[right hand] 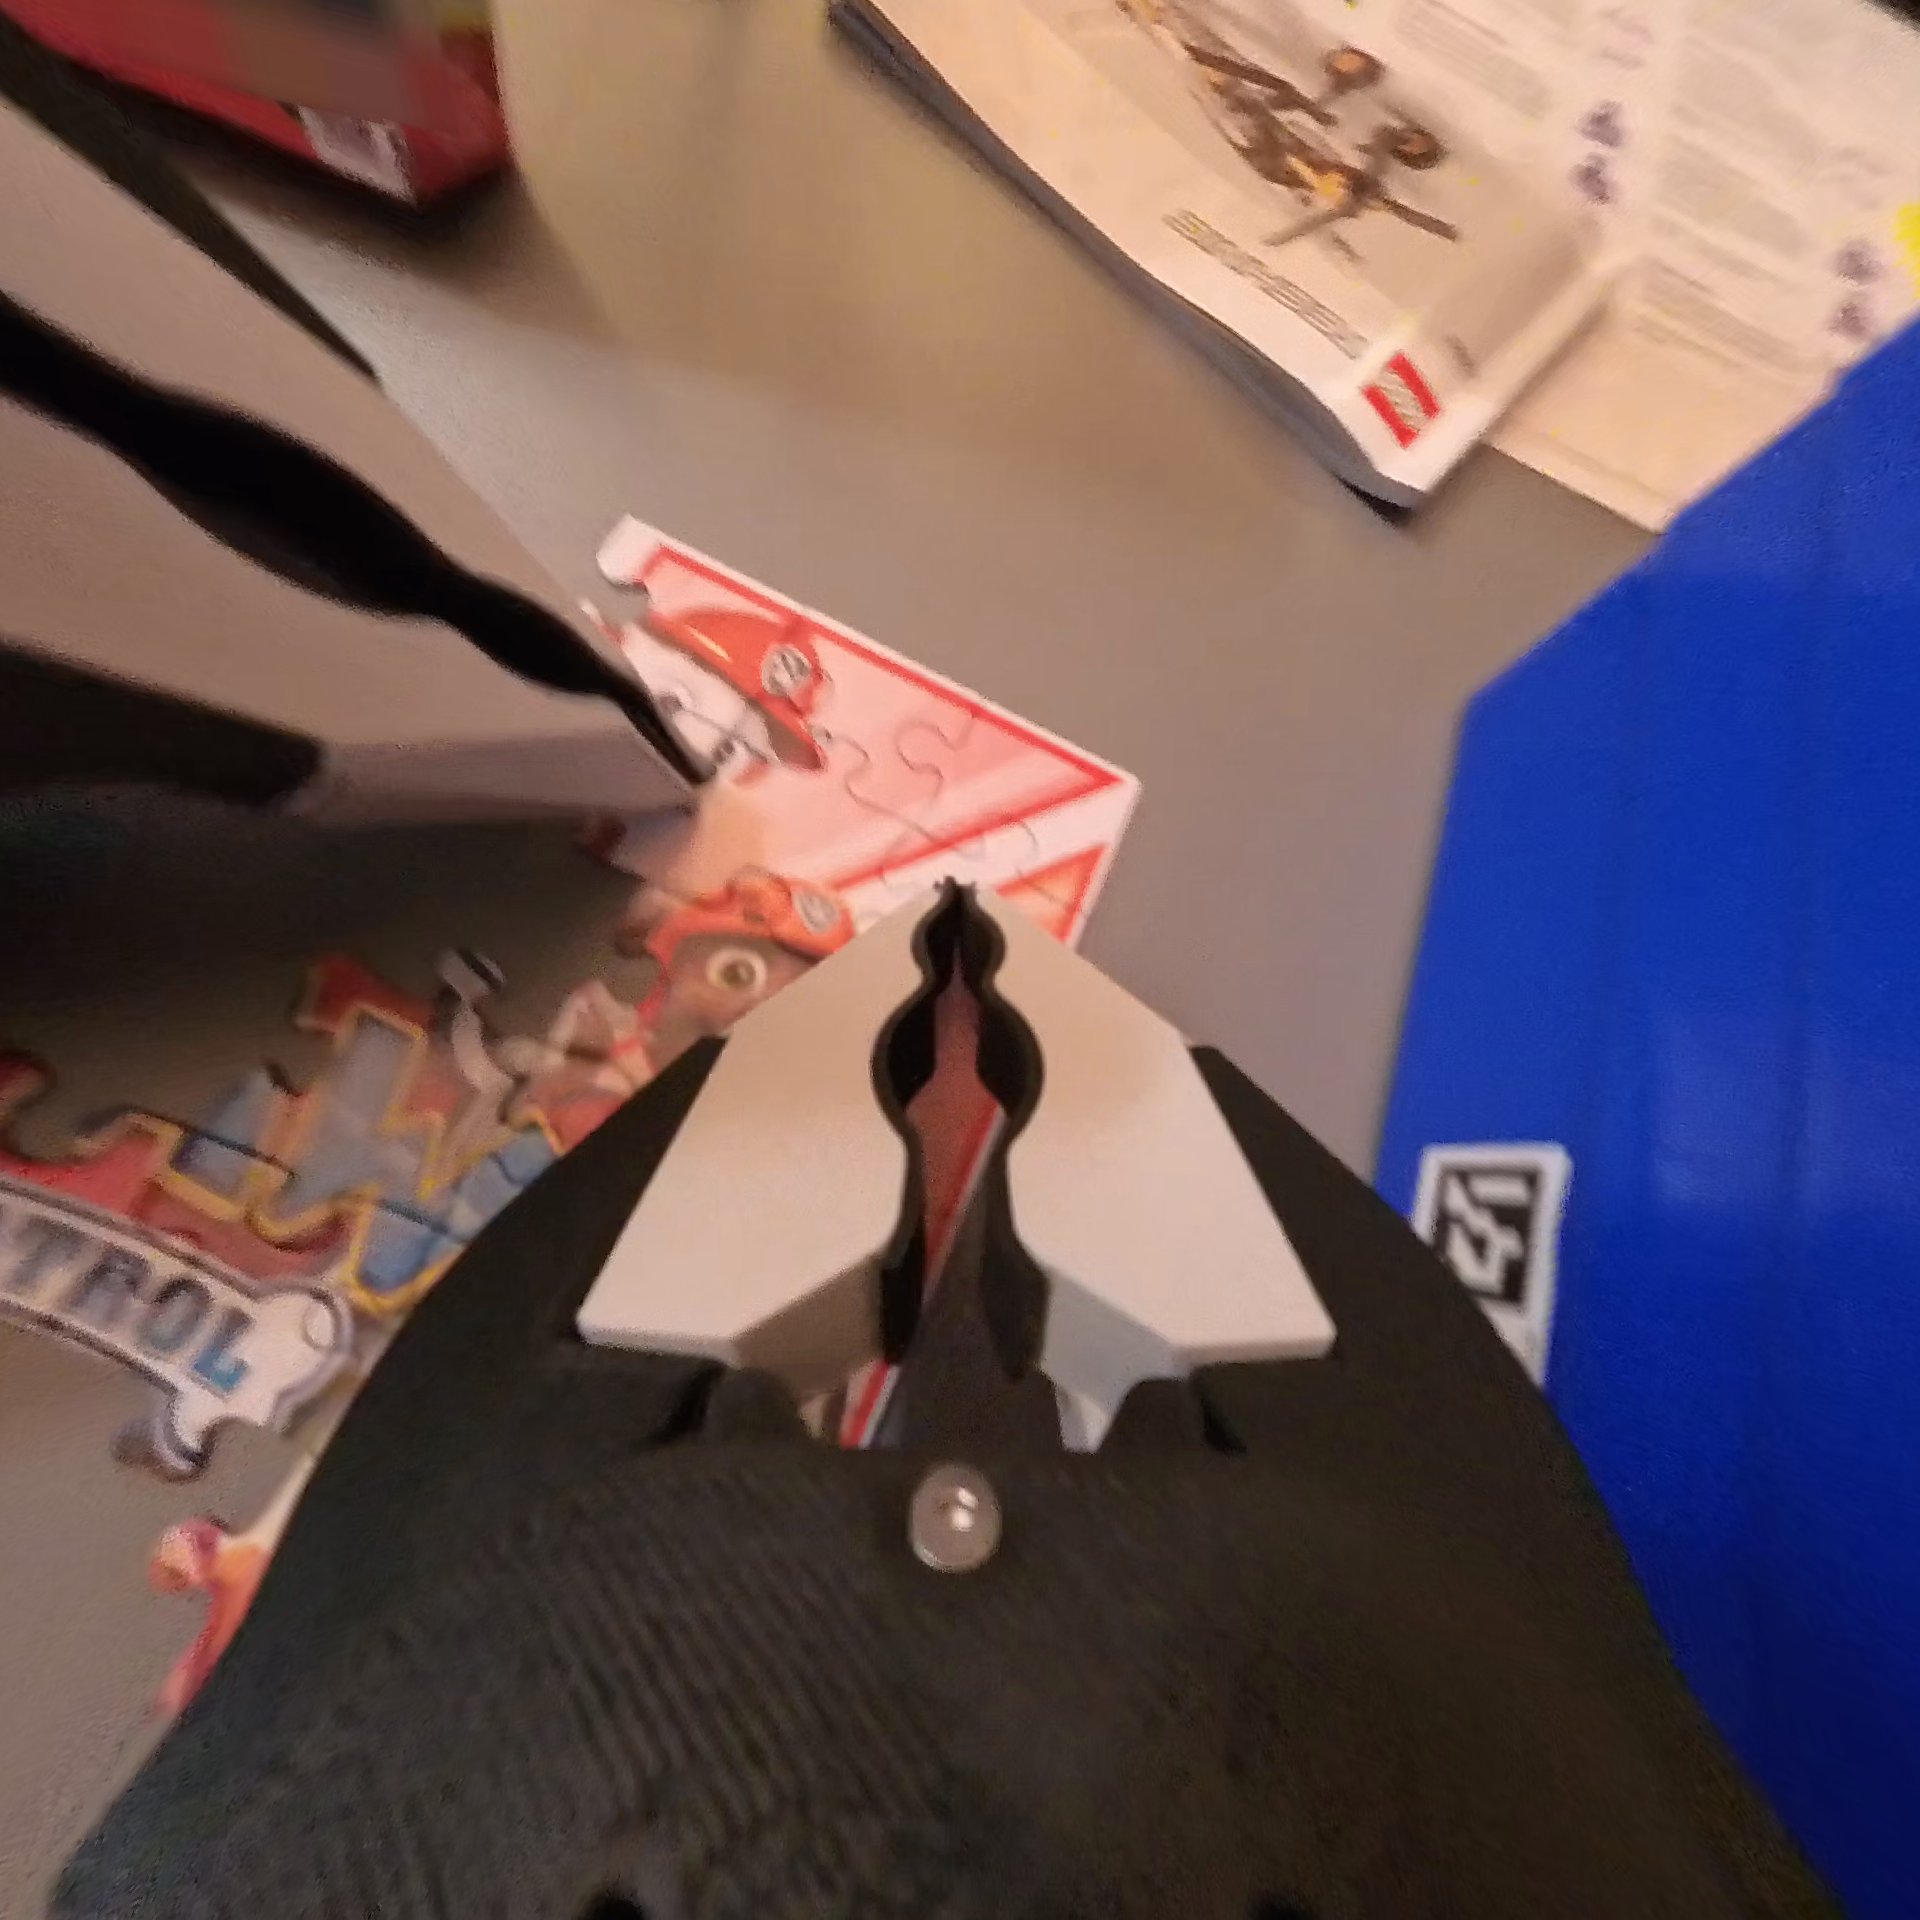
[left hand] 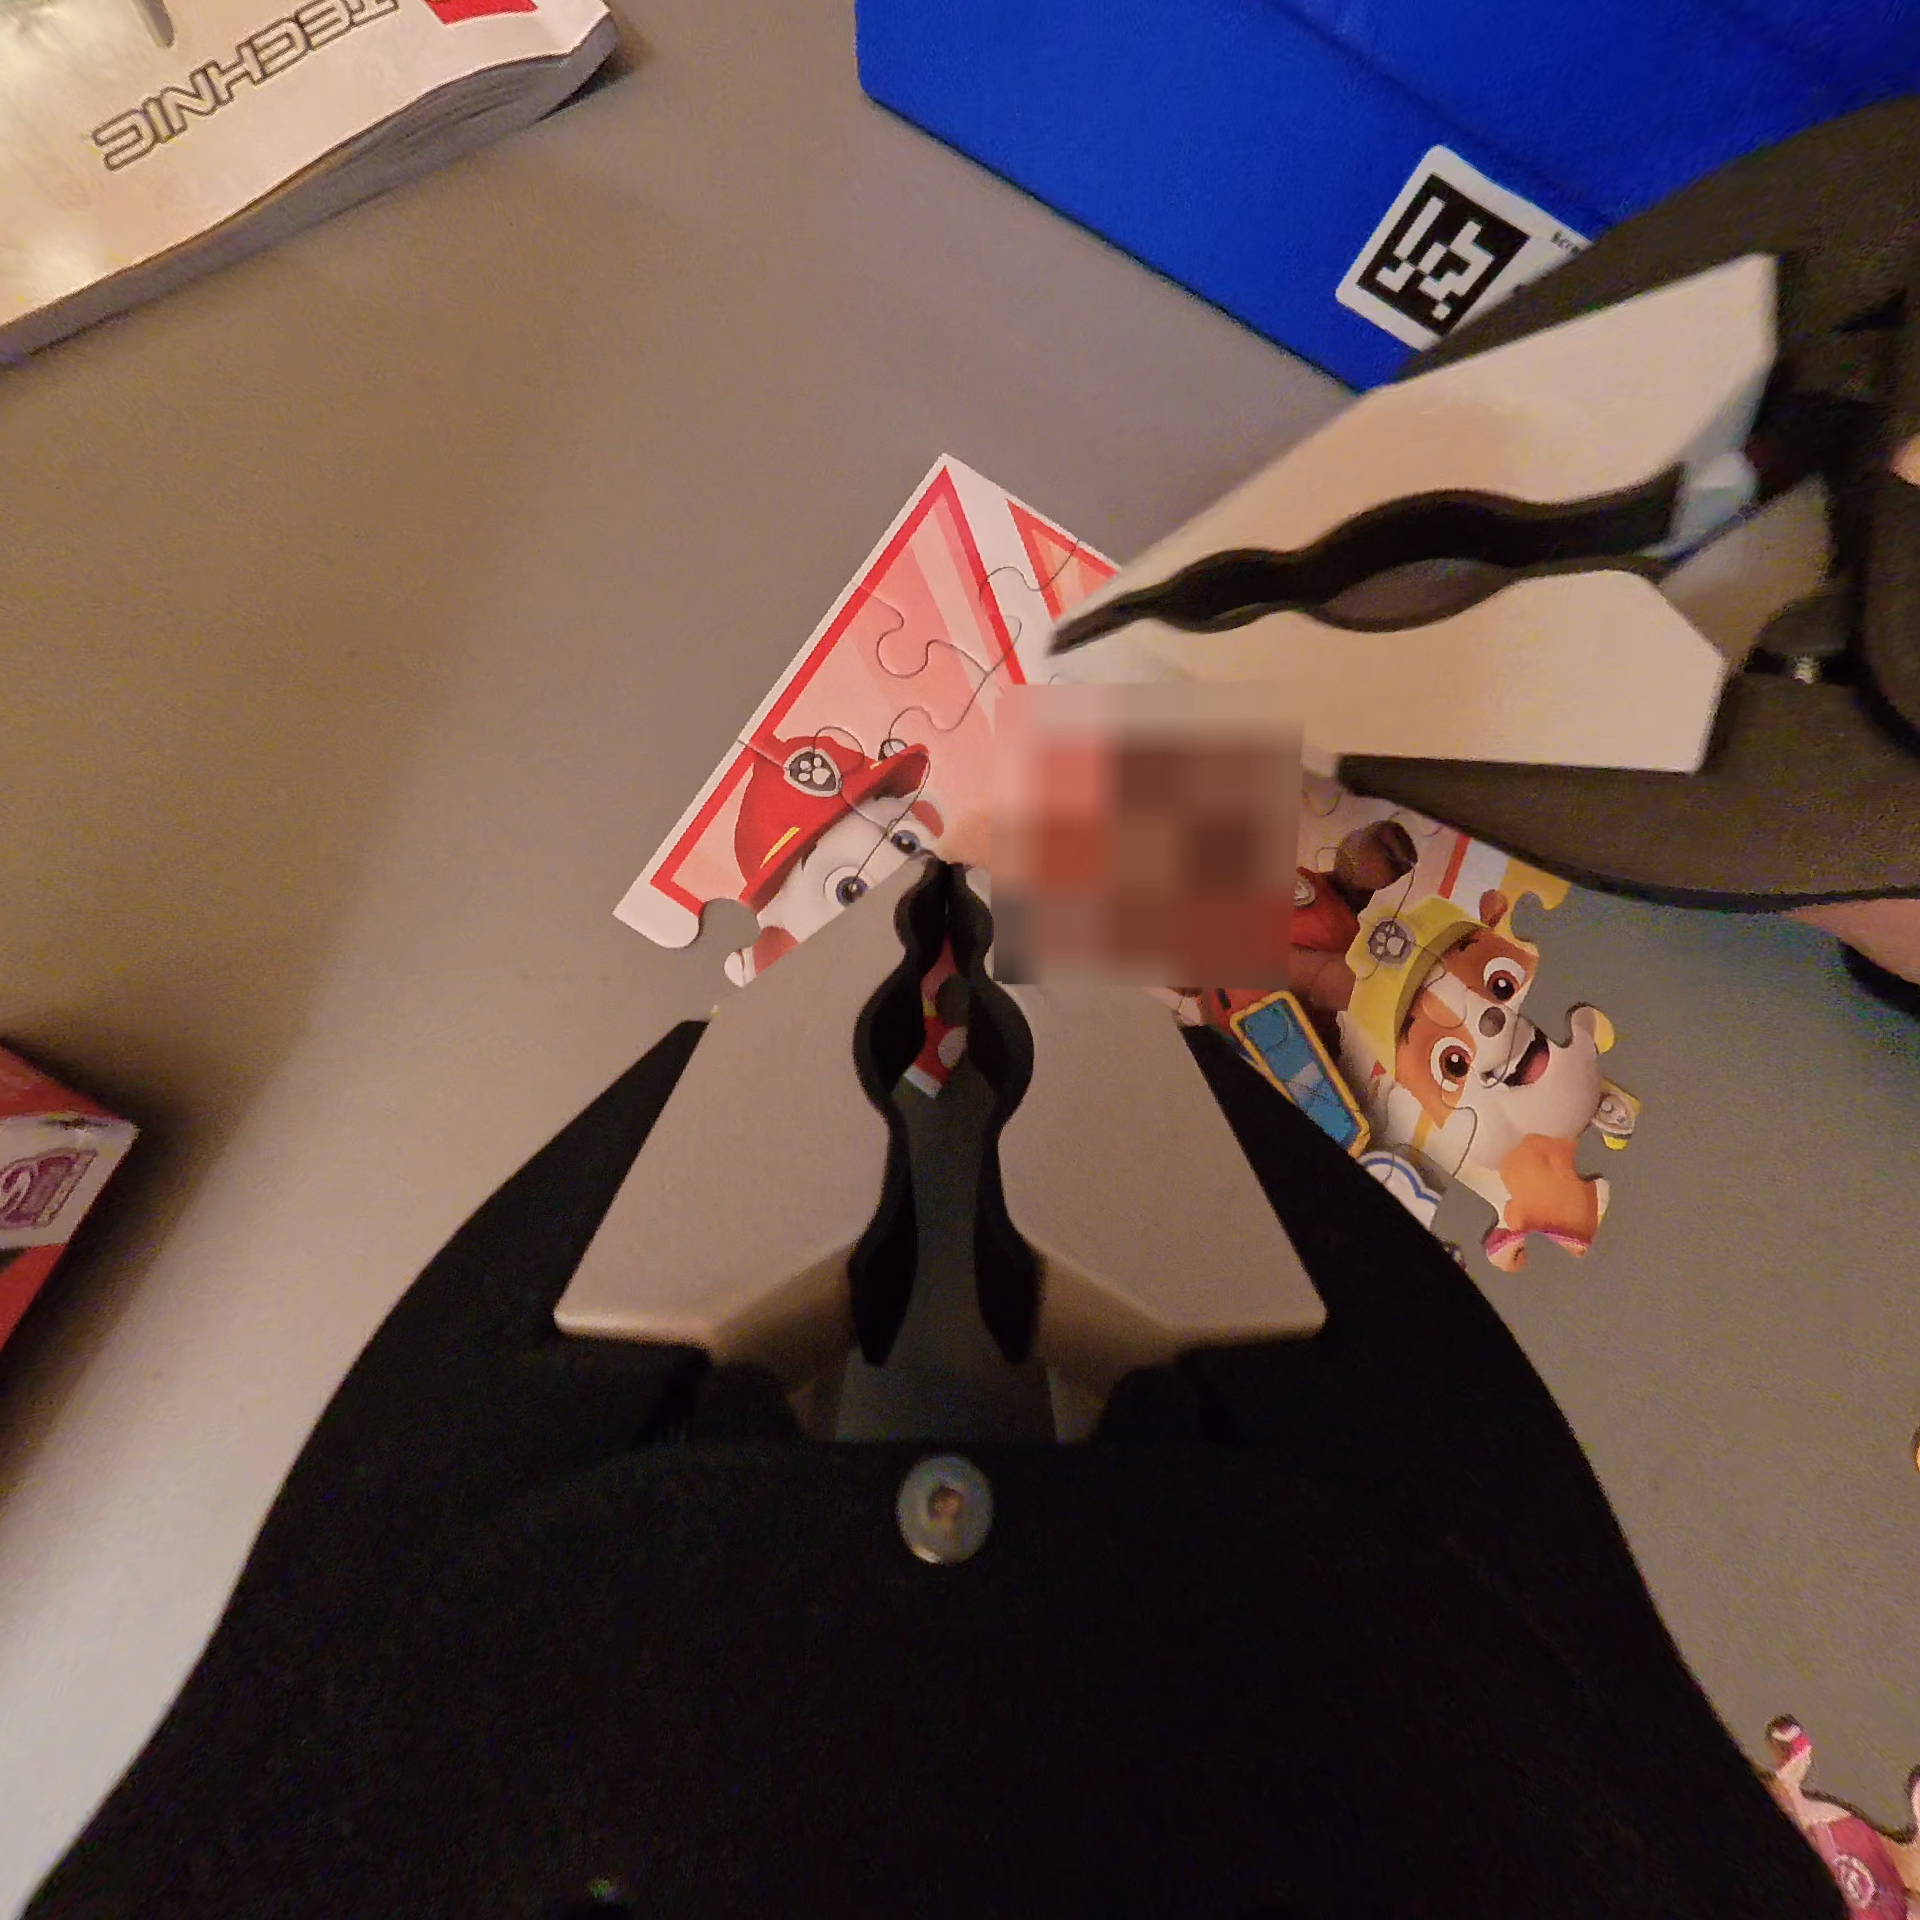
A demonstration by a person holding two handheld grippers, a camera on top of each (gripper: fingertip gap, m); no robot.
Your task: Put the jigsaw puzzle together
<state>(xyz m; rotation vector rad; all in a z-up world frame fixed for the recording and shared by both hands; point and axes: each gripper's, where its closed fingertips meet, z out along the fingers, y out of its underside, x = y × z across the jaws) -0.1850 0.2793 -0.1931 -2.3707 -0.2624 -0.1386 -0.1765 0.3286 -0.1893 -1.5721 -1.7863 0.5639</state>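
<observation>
My two grippers, left [left hand: 948, 883] and right [right hand: 951, 899], are both pressed together with nothing between them, tips over the half-built cardboard cartoon puzzle [left hand: 831, 727] on the grey table [left hand: 416, 571]. If a tip pushes sideways, I think the joined pieces can slide or come apart; the blue box [left hand: 1195, 156] at 1 o'clock is close.

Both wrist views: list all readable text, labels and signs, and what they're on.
Not quoting wording; carriers only.
White booklet: large printed heading, plus a red logo.
Blue box: black-and-white square marker, a pattern, not words.
Puzzle: banner lettering, partly cut off.
Red box: label, blurred.
Paper sheet: small print, too blurred to read.
</observation>
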